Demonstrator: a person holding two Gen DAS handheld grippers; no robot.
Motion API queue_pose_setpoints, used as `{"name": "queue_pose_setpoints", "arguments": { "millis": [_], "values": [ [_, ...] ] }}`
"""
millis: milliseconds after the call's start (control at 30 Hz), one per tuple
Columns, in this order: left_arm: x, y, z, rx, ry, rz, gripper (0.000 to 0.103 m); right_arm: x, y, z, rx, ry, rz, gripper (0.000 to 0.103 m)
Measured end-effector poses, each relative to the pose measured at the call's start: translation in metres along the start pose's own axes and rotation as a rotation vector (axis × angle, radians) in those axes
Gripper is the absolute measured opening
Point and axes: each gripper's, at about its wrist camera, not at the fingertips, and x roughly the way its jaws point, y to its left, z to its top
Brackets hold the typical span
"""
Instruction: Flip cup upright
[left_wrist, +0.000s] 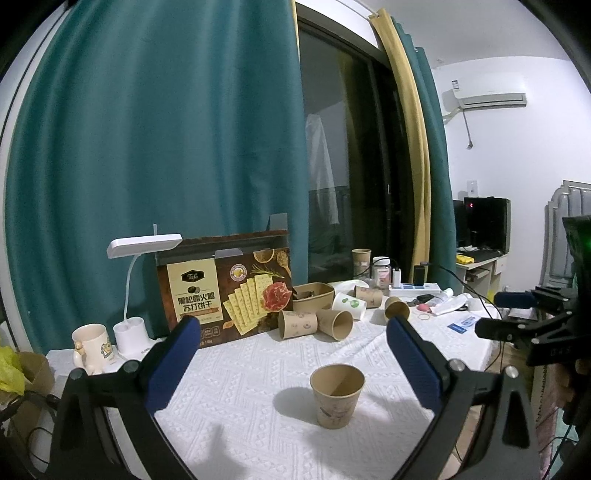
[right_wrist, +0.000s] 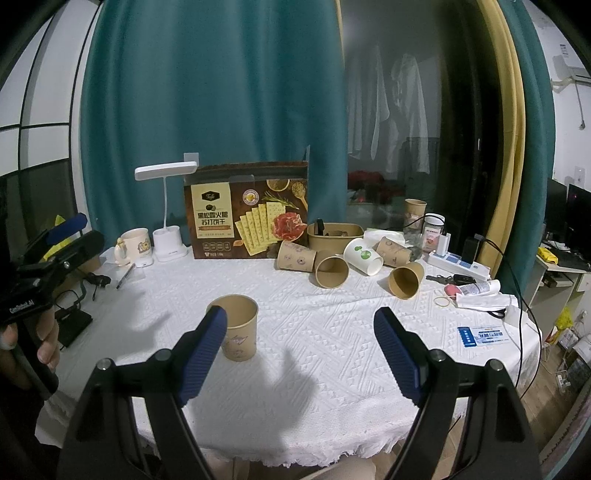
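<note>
- Standing upright on the white textured tablecloth (right_wrist: 314, 354), the brown paper cup (left_wrist: 337, 395) is in front of the brown cracker box (right_wrist: 251, 210).
- Left gripper (left_wrist: 291, 354): blue-padded jaws spread wide, holding nothing, cup apart below.
- Right gripper (right_wrist: 301, 350): equally wide, empty, beside the cup.

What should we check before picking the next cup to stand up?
1. Front cup stands upright: ok.
2. Left gripper open, holding nothing: ok.
3. Right gripper open, holding nothing: ok.
4. Tipped cups by the cracker box all upright: not ok; the brown cup and white cup lie on their sides.
5. Bare tablecloth in front of the brown cup: ok.
6. Tipped cups empty: cannot tell.
</note>
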Motion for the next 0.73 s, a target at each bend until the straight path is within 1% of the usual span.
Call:
{"name": "queue_pose_setpoints", "arguments": {
  "millis": [733],
  "values": [
    [0.0057,-0.0031,-0.0015,-0.002,0.009,-0.008,0.101,0.002,0.0015,-0.0005,-0.003,0.001,0.005,0.08]
  ]
}}
